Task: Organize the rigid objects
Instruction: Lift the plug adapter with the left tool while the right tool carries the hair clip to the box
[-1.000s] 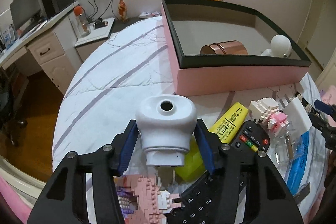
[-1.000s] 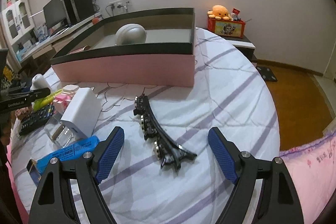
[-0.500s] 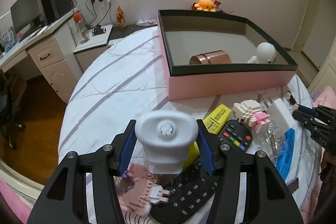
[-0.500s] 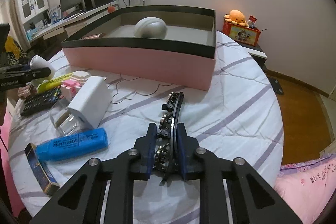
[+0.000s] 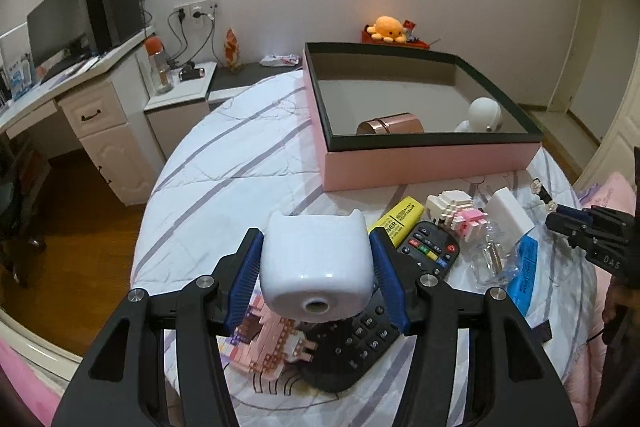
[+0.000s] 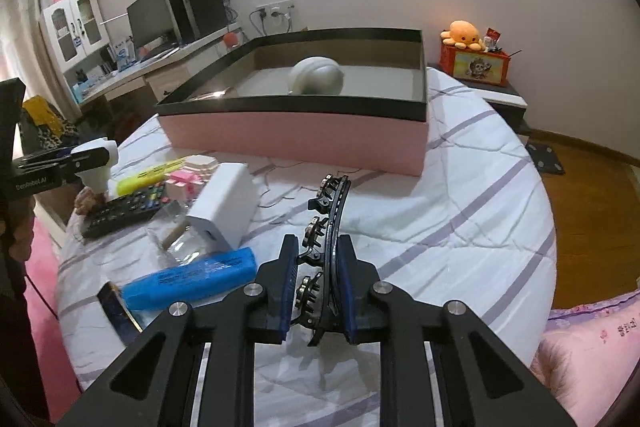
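Observation:
My left gripper (image 5: 316,267) is shut on a white cat-eared device (image 5: 316,263) and holds it above the remote control (image 5: 384,299) and a pink brick figure (image 5: 272,343). My right gripper (image 6: 318,267) is shut on a black curved hair clip (image 6: 330,211), lifted just above the bedspread. The pink box with a black rim (image 5: 424,163) stands beyond; inside lie a copper tin (image 5: 390,125) and a white round device (image 5: 482,113). The box also shows in the right wrist view (image 6: 296,139).
On the bedspread lie a yellow highlighter (image 5: 398,215), a white-pink brick figure (image 5: 456,211), a white charger (image 6: 224,207), a clear bottle (image 6: 184,247), a blue highlighter (image 6: 192,283) and a small dark box (image 6: 116,311). A desk (image 5: 80,99) stands left.
My left gripper has lifted and tilted the white device so its base faces the camera. My right gripper closed on the hair clip and raised it off the bedspread.

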Tool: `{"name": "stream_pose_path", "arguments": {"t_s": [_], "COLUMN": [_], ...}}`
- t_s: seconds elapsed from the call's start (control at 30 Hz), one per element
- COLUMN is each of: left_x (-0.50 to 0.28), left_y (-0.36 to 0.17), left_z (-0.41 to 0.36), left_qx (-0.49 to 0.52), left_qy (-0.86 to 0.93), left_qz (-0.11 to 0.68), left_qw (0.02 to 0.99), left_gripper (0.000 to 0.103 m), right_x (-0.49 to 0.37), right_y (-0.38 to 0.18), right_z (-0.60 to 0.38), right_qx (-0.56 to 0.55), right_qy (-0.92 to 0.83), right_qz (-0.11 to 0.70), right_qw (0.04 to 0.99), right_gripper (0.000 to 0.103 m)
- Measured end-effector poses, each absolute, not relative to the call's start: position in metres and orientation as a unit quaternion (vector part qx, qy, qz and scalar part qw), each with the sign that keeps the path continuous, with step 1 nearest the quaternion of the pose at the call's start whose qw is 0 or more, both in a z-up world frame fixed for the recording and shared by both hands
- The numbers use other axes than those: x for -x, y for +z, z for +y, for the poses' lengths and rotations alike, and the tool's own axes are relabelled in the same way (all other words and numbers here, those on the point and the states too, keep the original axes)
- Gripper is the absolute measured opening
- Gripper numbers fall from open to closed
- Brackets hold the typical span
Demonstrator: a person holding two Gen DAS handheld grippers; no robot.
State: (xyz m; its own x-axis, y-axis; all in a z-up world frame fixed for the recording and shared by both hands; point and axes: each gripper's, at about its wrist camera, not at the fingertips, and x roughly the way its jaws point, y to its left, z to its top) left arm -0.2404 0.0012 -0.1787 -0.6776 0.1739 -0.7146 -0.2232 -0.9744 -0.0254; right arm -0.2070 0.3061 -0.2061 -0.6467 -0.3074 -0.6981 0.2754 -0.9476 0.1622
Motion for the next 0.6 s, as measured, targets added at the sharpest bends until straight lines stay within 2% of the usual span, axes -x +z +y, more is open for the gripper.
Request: {"name": "stream_pose_path", "arguments": {"t_s": [0.27,0.6], "left_x": [0.224,0.226], "left_y": [-0.174,-0.195], "left_z": [0.002,0.001], "left_qx": [0.381,0.405], "left_qy": [0.916,0.908], "left_qz": [0.045,0.048], "left_qw": [0.115,0.099], "left_gripper": [0.055,0.054], "right_x": [0.202,0.200], "right_y": [-0.201,-0.201], "right_z": [0.301,0.297], "right_qx": [-0.380,-0.384], "right_qy": [-0.907,-0.904], "right_qz": [-0.031,-0.038], "right_qw": [0.176,0.186], "right_gripper": [0.019,0.019]}}
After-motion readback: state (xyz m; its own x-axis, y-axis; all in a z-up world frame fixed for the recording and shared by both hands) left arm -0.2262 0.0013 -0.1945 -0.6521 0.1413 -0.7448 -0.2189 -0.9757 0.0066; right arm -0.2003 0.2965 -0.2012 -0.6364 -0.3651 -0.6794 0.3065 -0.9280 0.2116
